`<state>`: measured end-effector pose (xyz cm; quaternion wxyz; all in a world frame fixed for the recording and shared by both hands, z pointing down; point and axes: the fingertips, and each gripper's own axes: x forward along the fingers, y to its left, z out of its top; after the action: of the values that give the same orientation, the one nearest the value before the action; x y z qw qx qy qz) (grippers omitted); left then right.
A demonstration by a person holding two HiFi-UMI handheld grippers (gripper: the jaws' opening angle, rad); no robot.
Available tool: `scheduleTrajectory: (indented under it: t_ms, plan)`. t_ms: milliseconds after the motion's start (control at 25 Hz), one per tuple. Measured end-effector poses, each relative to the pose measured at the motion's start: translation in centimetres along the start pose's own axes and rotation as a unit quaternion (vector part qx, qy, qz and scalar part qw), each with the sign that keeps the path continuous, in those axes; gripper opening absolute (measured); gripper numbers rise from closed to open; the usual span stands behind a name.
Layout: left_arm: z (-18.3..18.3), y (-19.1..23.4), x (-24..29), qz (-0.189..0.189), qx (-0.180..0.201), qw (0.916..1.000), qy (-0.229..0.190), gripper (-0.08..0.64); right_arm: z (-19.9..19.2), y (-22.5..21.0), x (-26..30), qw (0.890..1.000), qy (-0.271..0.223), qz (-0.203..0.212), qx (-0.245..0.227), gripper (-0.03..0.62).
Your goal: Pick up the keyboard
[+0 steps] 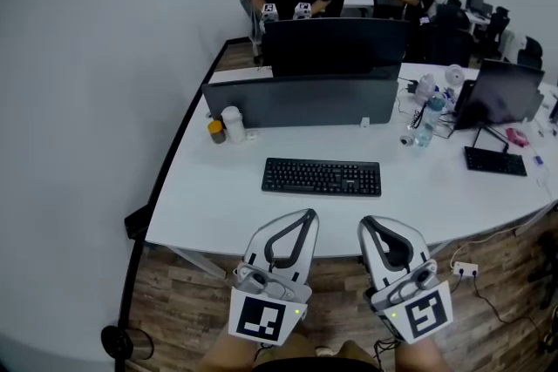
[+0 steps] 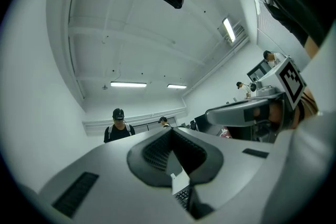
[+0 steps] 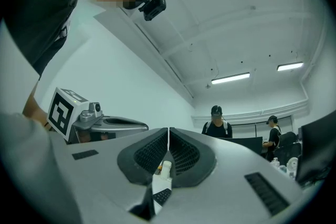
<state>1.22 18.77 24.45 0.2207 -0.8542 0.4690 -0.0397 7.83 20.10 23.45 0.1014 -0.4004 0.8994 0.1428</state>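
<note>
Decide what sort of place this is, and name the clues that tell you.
Most likely an open-plan office: a long white desk carries a black keyboard and monitors, with more workstations behind at the right.

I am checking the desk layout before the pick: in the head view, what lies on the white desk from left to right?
small orange jar → white container → black keyboard → clear water bottle → second keyboard. The monitors span too wide to place.

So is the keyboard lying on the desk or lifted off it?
On the desk: the keyboard lies flat on its white top, with nothing gripping it.
</note>
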Motion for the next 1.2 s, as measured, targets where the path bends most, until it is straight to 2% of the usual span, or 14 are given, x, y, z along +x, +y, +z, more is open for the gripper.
scheduleTrajectory:
  t_ms: [320,800,1200]
  plan:
    - [-3.0,3.6,4.2,-0.012,-0.003,0.9999,-0.002,0.008,-2.2,-2.0,5.3,1.0,0.0,0.006,-0.008,0.035]
    - [-7.0,8.2,11.0,-0.045,-0.01,0.9989,0.004,0.008,-5.7,-6.5,12.5,1.0,0.015,-0.01,-0.007,0.035]
    - [-10.0,12.9,15.9,-0.053,0.004,0.9986,0.004,0.008,-8.2,-9.4,18.8,1.0,0.021,-0.019,-0.009,0.035]
